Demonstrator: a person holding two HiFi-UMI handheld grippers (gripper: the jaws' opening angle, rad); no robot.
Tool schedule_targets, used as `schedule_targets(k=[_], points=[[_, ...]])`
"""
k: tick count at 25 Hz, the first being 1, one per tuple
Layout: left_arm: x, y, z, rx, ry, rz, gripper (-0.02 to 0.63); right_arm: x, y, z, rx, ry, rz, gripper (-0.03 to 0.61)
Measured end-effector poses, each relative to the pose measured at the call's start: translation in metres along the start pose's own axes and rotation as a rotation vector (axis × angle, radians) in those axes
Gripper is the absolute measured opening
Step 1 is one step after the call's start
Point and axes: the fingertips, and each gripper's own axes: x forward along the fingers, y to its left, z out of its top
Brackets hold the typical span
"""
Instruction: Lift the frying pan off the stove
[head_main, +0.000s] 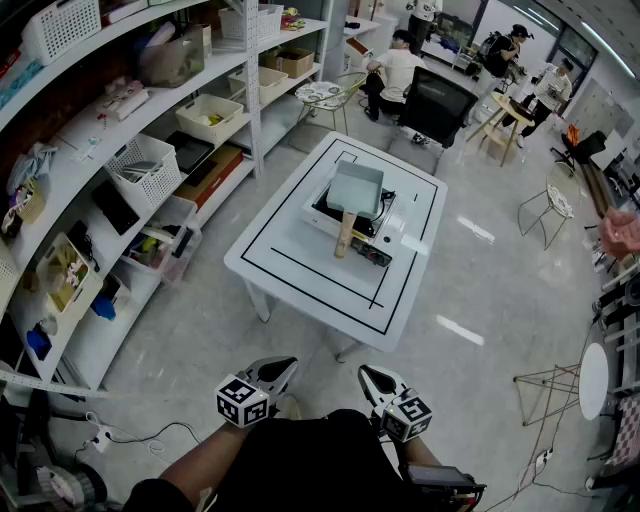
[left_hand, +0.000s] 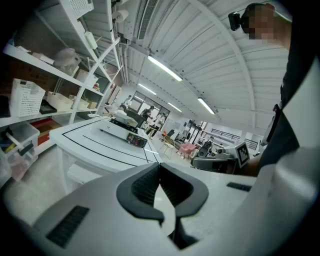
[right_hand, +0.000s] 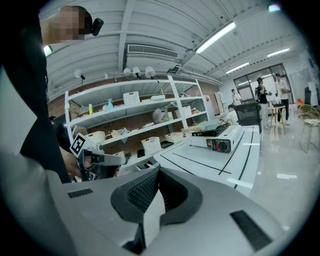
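Note:
A square pale-green frying pan with a wooden handle sits on a white portable stove in the middle of a white table marked with black lines. Both grippers hang low by my body, well short of the table. In the head view the left gripper and the right gripper are shut and hold nothing. The left gripper view shows its jaws closed, with the stove far ahead. From the right gripper, also closed, the stove stands far off to the right.
White shelving with baskets and boxes runs along the left. Behind the table stands a black office chair, with several people seated further back. Wire chairs and a round stool are on the right. Cables lie on the floor at lower left.

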Motion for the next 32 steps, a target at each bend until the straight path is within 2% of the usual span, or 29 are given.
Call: schedule_targets(k=[6,15,21,32], points=[[0.01,-0.013,0.007,0.017,-0.002,0.003,0.009,-0.011,-0.008,0.012,-0.015,-0.022,0.011,0.025],[0.03,-0.023,0.012,0.042,0.011,-0.017,0.009,-0.024,-0.031,0.012,-0.01,-0.039,-0.03,0.025],[0.026,-0.017,0.006,0.038,0.038,-0.012,0.009,-0.016,-0.027,0.013,0.012,-0.037,-0.041,0.025],[0.017,-0.002,0.006,0.039,0.036,-0.022,0.009,-0.011,-0.025,0.013,-0.007,-0.04,-0.083,0.025]])
